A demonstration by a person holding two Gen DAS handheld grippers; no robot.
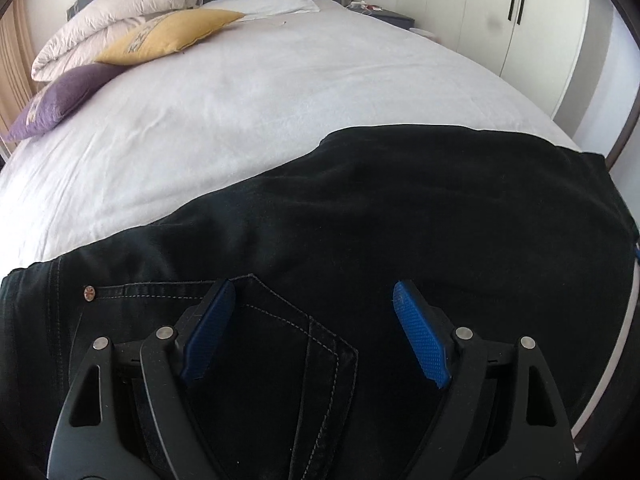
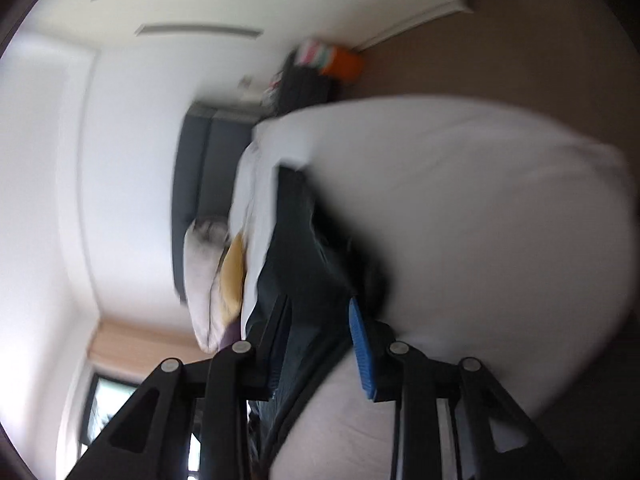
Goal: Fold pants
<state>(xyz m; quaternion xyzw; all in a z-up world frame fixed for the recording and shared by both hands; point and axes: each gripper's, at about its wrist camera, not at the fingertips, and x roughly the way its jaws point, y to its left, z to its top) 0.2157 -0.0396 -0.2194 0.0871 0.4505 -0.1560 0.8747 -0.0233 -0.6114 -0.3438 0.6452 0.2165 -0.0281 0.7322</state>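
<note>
The black pants (image 1: 360, 208) lie spread across the near part of the bed (image 1: 240, 112), on its pale sheet, stretching from the waistband end under the left gripper (image 1: 314, 304) away to the right.

The left gripper's jaws stand wide apart, hovering over the waistband area. Between the two blue pads (image 1: 420, 344) shows a stitched back pocket (image 1: 296, 332) of the pants, its pointed seam running across the gap; neither pad can be seen pressing on the cloth, so nothing is gripped here. Just outside the left-hand jaw sits a small metal rivet (image 1: 89, 293) at the pocket's corner. Well beyond the jaws, at the far left of the bed, are a purple cushion (image 1: 60, 100), a yellow cushion (image 1: 168, 34) and a folded pale duvet (image 1: 120, 16), with a white pillow (image 1: 260, 2) further along. White wardrobe doors (image 1: 500, 8) stand past the bed on the right.

The right wrist view is rolled on its side and blurred. The right gripper (image 2: 320, 332) has its jaws drawn in narrow with a fold of the dark pants (image 2: 304, 240) running between them — the cloth fills the gap, and the jaws appear closed on it, though the blur keeps the exact contact from being sharp. From the jaws the fabric runs forward over the white bed (image 2: 480, 208). Beyond, an orange container (image 2: 344, 64) stands on the brown floor (image 2: 520, 48).
</note>
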